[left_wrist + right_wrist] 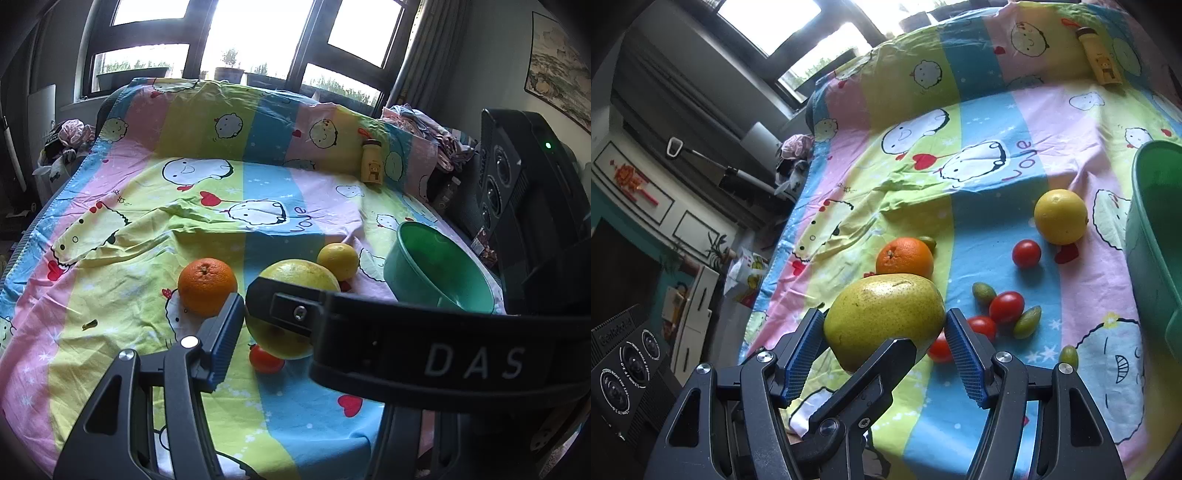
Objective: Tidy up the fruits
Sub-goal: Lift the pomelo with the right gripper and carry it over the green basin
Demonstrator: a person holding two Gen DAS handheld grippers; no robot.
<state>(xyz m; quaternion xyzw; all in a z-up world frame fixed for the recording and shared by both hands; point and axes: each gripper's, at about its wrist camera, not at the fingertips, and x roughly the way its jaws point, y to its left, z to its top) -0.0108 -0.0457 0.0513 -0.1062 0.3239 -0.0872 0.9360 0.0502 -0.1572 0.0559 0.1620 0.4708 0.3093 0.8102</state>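
Observation:
A big yellow-green pomelo (882, 306) sits between the blue pads of my right gripper (884, 321), which is shut on it. My left gripper (288, 314) grips the same pomelo (295, 271): its left pad (225, 325) presses the fruit's side, and its right finger is hidden behind the right gripper's black body. One left finger crosses under the fruit in the right wrist view. On the sheet lie an orange (904, 256), a lemon (1060, 216), several cherry tomatoes (1006, 306) and small green fruits (1027, 321). A green bowl (1152, 229) stands at the right.
The cartoon-print sheet (147, 258) covers a bed-like surface that rises at the back. A yellow bottle (371, 162) stands there. A black device with round lenses (517, 184) sits beyond the bowl (406, 273), and a heap of clothes (432, 125) lies behind it.

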